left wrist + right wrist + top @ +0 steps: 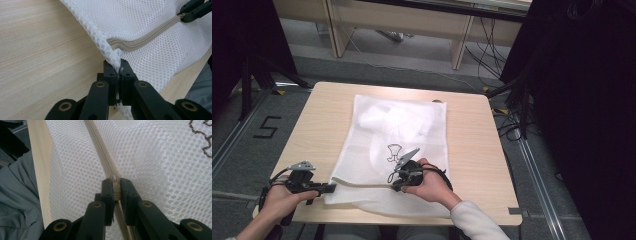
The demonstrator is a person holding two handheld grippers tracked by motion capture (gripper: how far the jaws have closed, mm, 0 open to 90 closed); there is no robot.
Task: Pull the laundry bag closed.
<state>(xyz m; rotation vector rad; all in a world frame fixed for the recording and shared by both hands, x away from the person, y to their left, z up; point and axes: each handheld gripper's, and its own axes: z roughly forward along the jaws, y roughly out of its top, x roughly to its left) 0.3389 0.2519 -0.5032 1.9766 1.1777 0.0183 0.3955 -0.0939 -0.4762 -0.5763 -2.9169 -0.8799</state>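
Mesh bag (397, 145) lengthwise away, zipper (105, 162) crosswise near edge

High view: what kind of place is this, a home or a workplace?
Probably a lab or recording studio, not a home. A small wooden table stands between black curtains, loose cables run over the grey floor, and a taped number 5 marks the floor beside it.

A white mesh laundry bag (397, 125) lies flat on the wooden table, stretching from near the far edge to the near edge, a small dark emblem (394, 151) at its middle. Its beige zipper (147, 37) runs along the near end; the bag's near-left corner is pinched and lifted.
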